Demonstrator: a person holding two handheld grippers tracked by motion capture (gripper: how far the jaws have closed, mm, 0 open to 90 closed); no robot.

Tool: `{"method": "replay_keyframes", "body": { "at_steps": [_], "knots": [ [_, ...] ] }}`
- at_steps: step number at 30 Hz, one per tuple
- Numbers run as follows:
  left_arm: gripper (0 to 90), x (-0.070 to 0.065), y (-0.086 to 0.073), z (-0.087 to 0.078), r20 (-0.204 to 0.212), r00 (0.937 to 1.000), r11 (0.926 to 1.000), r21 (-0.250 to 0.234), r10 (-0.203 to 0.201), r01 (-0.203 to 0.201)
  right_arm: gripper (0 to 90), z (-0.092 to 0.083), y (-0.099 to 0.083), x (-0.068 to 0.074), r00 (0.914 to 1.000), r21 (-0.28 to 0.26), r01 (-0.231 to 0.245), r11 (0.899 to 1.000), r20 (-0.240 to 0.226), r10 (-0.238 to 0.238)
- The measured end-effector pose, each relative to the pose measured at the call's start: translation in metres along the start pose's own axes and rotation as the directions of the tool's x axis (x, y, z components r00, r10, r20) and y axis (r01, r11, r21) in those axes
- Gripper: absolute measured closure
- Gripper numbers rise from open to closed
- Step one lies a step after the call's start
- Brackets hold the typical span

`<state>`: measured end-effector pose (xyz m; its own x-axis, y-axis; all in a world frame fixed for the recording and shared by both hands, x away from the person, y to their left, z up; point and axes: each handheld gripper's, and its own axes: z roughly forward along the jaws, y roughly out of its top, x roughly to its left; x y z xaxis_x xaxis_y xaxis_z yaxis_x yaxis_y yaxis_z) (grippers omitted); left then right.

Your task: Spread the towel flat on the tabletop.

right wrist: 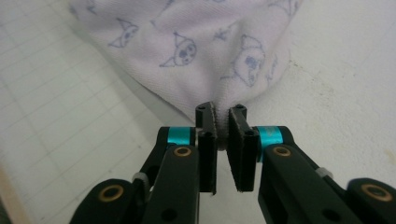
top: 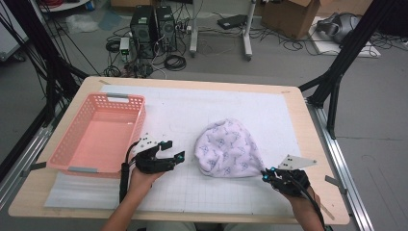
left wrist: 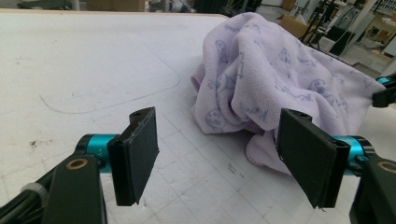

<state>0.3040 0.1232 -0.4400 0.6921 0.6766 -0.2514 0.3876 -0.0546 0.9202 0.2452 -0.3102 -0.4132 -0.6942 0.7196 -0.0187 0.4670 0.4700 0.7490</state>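
A pale lilac cloth (top: pixel 228 149) printed with small cat faces lies bunched in a mound on the white gridded mat (top: pixel 183 192). My right gripper (top: pixel 267 174) sits at the cloth's near right corner. In the right gripper view its jaws (right wrist: pixel 221 112) are nearly together, with an edge of the cloth (right wrist: pixel 196 51) pinched between the pads. My left gripper (top: pixel 173 149) rests just left of the cloth, pointing toward it. In the left gripper view its jaws (left wrist: pixel 217 121) stand wide apart with nothing between them, and the cloth (left wrist: pixel 261 79) lies a little ahead.
A pink perforated basket (top: pixel 139 125) stands empty on the table's left side, close behind my left hand. The wooden table edge (top: pixel 317 144) runs along the right. Beyond the table are computer towers, cables and black frame legs on the floor.
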Motion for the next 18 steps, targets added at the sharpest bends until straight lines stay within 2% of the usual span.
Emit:
{"method": "replay_keyframes", "body": {
  "at_steps": [2, 4, 6, 8, 11, 15, 18],
  "knots": [
    [29.5, 0.000, 0.000, 0.001, 0.000, 1.0000, 1.0000, -0.005, -0.006, 0.006, 65.6, -0.005, 0.007, -0.001, 0.9998, -0.048, -0.006, 0.999, 0.017, 0.007],
    [29.6, 0.001, 0.000, 0.002, 0.002, 0.9999, 0.9999, -0.005, -0.011, 0.011, 59.5, -0.009, 0.018, -0.004, 0.9993, -0.106, -0.009, 0.994, 0.034, 0.013],
    [29.6, 0.001, -0.001, 0.003, 0.001, 0.9999, 0.9999, -0.005, -0.011, 0.011, 52.9, -0.008, 0.033, -0.009, 0.9983, -0.141, 0.001, 0.990, 0.058, 0.007],
    [29.6, 0.001, -0.001, 0.003, 0.001, 1.0000, 1.0000, -0.001, -0.009, 0.009, 49.4, -0.002, 0.050, -0.012, 0.9981, -0.161, 0.010, 0.987, 0.061, -0.001],
    [29.6, 0.002, -0.001, 0.002, -0.002, 1.0000, 1.0000, 0.001, -0.006, 0.006, 44.8, 0.015, 0.077, -0.015, 0.9977, -0.159, 0.040, 0.986, 0.061, -0.031],
    [29.6, 0.003, -0.001, 0.002, -0.004, 1.0000, 1.0000, 0.006, 0.000, 0.000, 42.3, 0.045, 0.112, -0.013, 0.9968, -0.140, 0.076, 0.987, 0.035, -0.072],
    [29.6, 0.002, -0.002, 0.002, -0.002, 1.0000, 0.9999, 0.012, 0.008, -0.008, 42.1, 0.067, 0.134, -0.009, 0.9963, -0.120, 0.085, 0.989, 0.001, -0.085]
  ]
}}
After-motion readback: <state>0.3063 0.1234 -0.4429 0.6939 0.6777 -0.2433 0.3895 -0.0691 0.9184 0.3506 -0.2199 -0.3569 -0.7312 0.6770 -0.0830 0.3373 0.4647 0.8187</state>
